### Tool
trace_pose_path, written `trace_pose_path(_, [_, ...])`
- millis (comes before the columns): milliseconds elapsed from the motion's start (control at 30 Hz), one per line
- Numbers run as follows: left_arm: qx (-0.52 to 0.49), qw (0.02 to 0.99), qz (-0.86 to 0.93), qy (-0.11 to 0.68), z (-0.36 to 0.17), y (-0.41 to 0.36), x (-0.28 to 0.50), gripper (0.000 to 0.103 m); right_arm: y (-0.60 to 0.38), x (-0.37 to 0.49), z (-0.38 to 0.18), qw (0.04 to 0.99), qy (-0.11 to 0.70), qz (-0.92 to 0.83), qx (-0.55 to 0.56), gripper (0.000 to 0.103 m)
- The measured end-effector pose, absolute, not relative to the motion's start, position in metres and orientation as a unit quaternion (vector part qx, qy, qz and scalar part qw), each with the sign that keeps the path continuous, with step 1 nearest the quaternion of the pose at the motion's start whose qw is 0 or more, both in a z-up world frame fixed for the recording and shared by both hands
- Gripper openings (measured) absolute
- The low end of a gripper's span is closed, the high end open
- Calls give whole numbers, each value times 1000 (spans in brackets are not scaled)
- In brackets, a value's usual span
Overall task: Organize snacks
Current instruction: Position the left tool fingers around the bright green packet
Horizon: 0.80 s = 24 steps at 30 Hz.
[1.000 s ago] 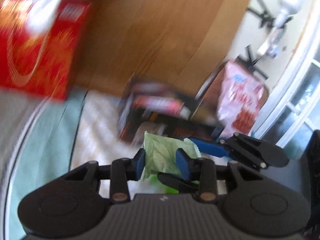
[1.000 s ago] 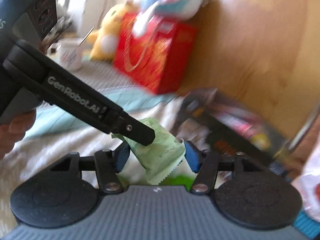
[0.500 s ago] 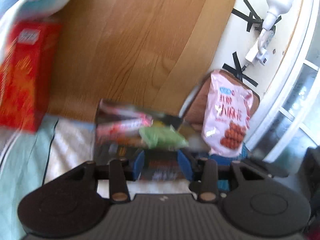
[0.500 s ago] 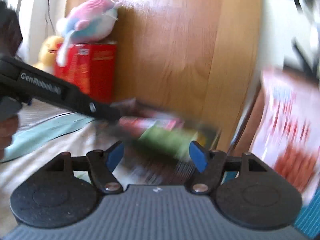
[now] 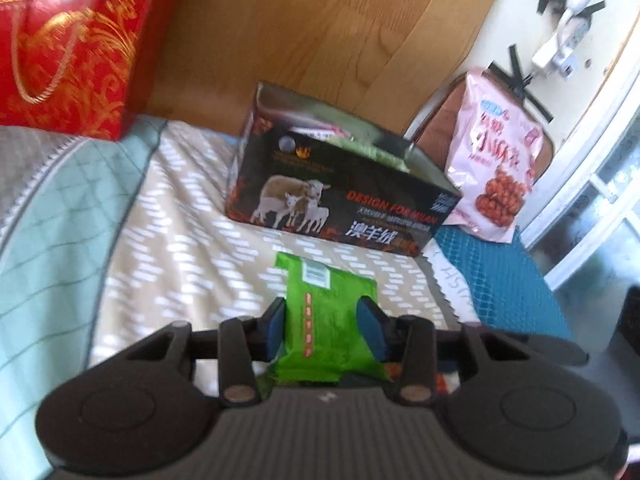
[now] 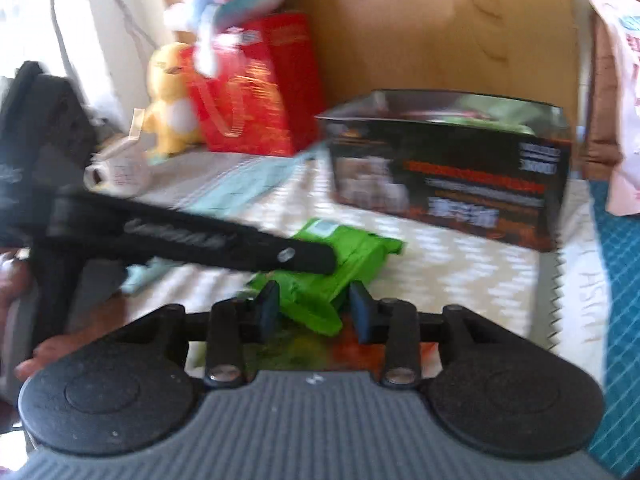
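Note:
A bright green snack packet [image 5: 330, 312] lies on the patterned bedspread in front of a black open-top box [image 5: 340, 200] with sheep printed on it. My left gripper [image 5: 324, 322] is shut on the packet, both blue pads against its sides. In the right wrist view the same packet [image 6: 352, 248] runs under the left gripper's black finger [image 6: 240, 244]. My right gripper [image 6: 316, 310] straddles its near end. Its jaws are closing, and a small gap still shows at the right pad. Green and pink wrappers show inside the box [image 6: 448, 184].
A pink snack bag [image 5: 496, 160] leans behind the box at the right. A red gift bag [image 5: 68, 48] stands at the back left, with plush toys [image 6: 172, 92] and a white mug [image 6: 120, 168] nearby. A wooden headboard [image 5: 320, 32] backs the bed. A hand [image 6: 24, 280] holds the left gripper.
The pale green packet that the left gripper held went toward the box. Both grippers have come down over a brighter green packet on the bedspread, and the right jaws have narrowed.

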<state>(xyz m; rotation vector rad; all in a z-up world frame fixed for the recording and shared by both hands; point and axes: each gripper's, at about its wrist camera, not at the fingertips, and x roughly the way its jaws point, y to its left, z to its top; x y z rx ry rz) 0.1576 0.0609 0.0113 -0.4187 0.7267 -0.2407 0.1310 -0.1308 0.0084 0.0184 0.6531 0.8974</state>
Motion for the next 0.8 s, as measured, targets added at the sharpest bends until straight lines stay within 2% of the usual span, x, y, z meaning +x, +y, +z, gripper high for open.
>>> trace_pose_path(133, [-190,918,-118,329,21,65,124,37,-122,92,18,858,273,433,-26,41])
trace_pose_path(400, [-187,920,-111,327,11,70,56,37,-121,41,8,837,281,468,-35,42])
trace_pose_path(667, [-191,912,-117,344,-9,60,28,38,-144,4,2,855,271,440,-42,42])
trace_pose_path(800, [-189,911,-119,345,-5,57,23,38,-168,-3,6,875,256,410,-25,51])
